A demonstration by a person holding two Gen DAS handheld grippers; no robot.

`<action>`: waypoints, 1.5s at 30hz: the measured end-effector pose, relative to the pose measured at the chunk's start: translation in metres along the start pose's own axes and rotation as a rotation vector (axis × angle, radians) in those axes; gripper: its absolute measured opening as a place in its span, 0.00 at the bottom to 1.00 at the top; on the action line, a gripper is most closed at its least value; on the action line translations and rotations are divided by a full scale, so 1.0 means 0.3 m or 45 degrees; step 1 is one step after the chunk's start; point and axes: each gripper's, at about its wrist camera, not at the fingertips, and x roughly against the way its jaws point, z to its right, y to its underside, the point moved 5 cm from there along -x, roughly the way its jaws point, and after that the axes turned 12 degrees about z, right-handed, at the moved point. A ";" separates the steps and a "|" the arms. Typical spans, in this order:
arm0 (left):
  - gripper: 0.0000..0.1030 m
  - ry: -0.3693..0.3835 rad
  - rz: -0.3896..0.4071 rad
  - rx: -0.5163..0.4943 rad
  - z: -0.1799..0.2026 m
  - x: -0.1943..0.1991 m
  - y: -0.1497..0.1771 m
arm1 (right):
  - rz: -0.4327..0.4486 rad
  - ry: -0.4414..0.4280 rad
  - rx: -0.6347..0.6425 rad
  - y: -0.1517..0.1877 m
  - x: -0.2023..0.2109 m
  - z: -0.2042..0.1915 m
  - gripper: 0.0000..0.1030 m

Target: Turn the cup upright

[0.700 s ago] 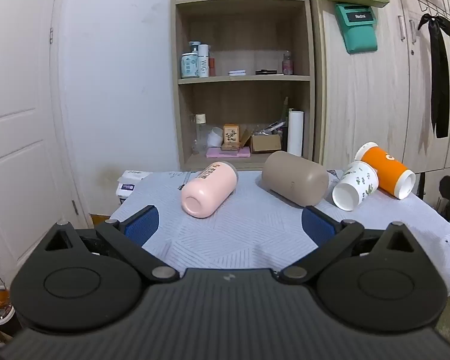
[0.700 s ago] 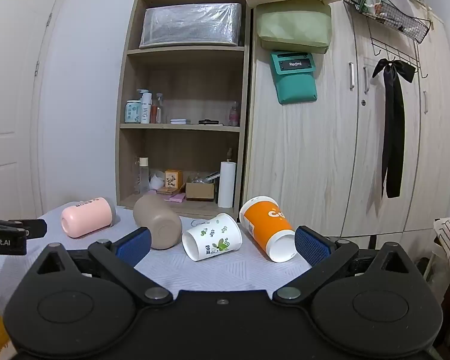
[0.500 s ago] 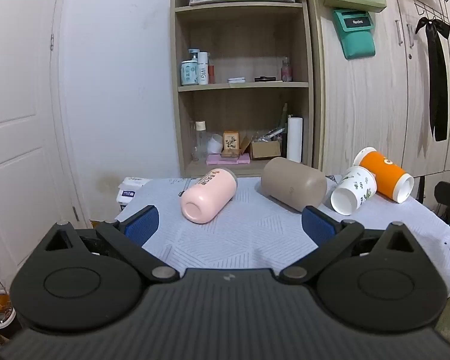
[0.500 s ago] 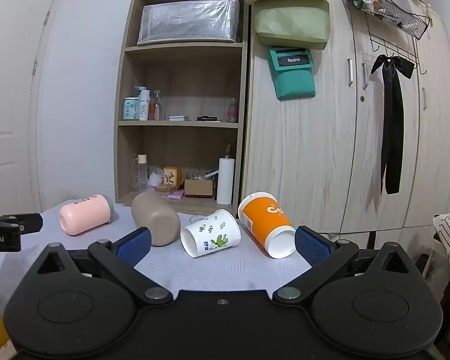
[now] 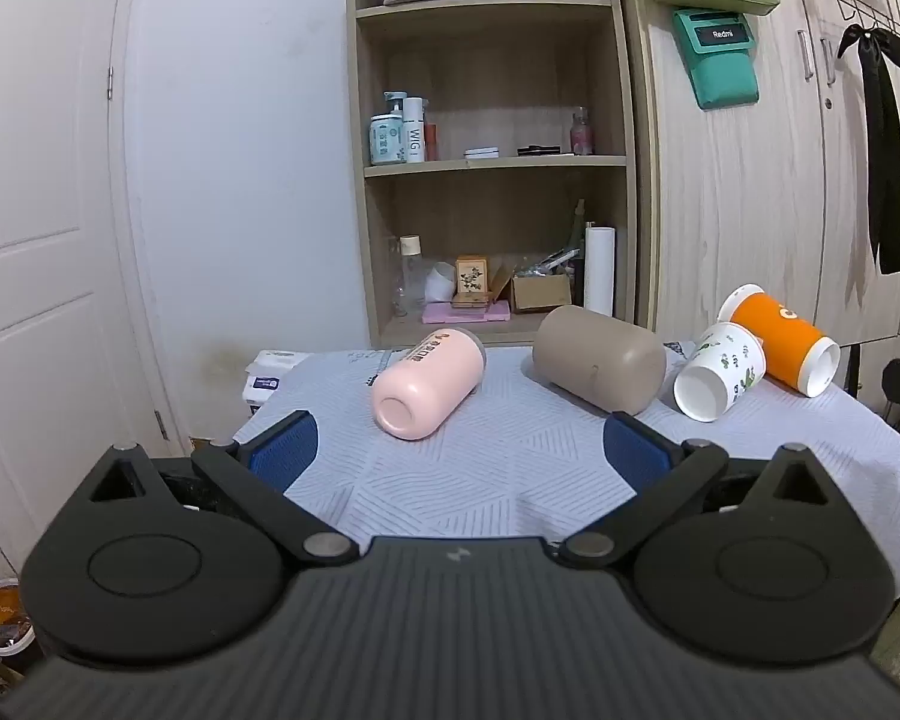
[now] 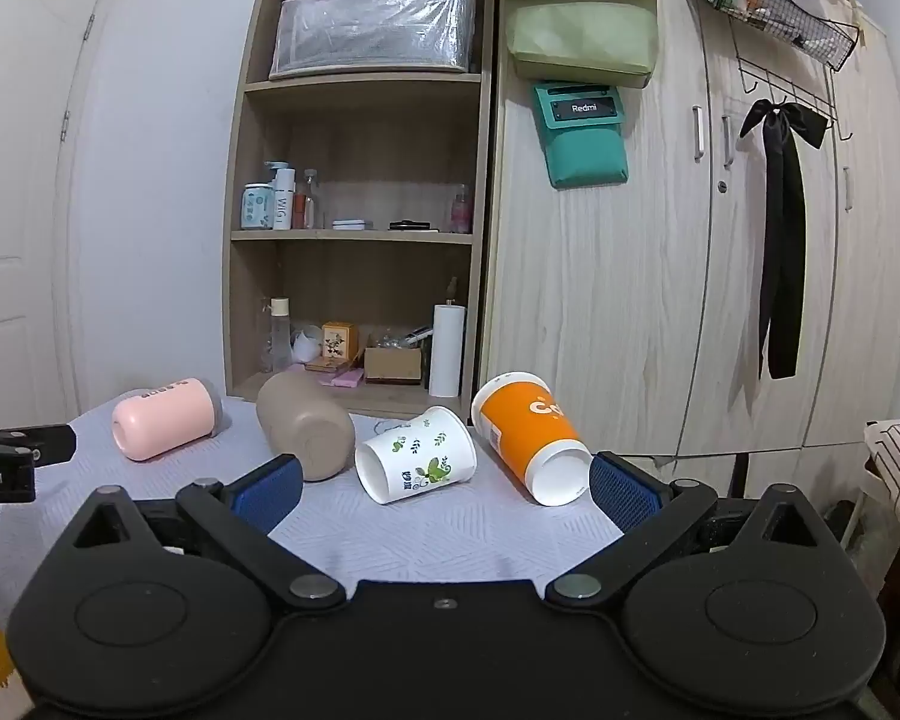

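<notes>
Several cups lie on their sides on a table with a pale patterned cloth (image 5: 510, 480): a pink cup (image 5: 429, 381), a taupe cup (image 5: 600, 357), a white leaf-print paper cup (image 5: 717, 378) and an orange paper cup (image 5: 780, 342). They also show in the right wrist view: pink (image 6: 165, 425), taupe (image 6: 306, 432), white (image 6: 417, 455), orange (image 6: 531, 444). My left gripper (image 5: 459, 450) is open and empty, short of the pink cup. My right gripper (image 6: 444, 489) is open and empty, just short of the white cup.
A wooden shelf unit (image 5: 492, 162) with bottles and boxes stands behind the table, beside wardrobe doors (image 6: 690, 270). A white door (image 5: 36, 240) is at the left. The left gripper's tip (image 6: 12, 456) shows at the left edge of the right wrist view.
Both grippers have tilted or pulled back slightly, so the cups sit a little lower in view. The cups have not moved and both jaws stay open.
</notes>
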 end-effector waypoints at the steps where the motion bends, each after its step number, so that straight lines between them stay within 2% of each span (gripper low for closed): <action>1: 1.00 0.002 0.002 0.003 0.000 0.000 0.001 | 0.001 0.002 0.000 0.001 0.001 0.001 1.00; 25: 1.00 0.035 -0.008 0.025 -0.003 0.027 -0.018 | -0.026 0.002 -0.001 -0.009 0.009 0.005 1.00; 45: 1.00 0.022 -0.085 0.032 -0.013 0.012 -0.003 | -0.044 -0.010 0.013 -0.009 0.011 -0.001 1.00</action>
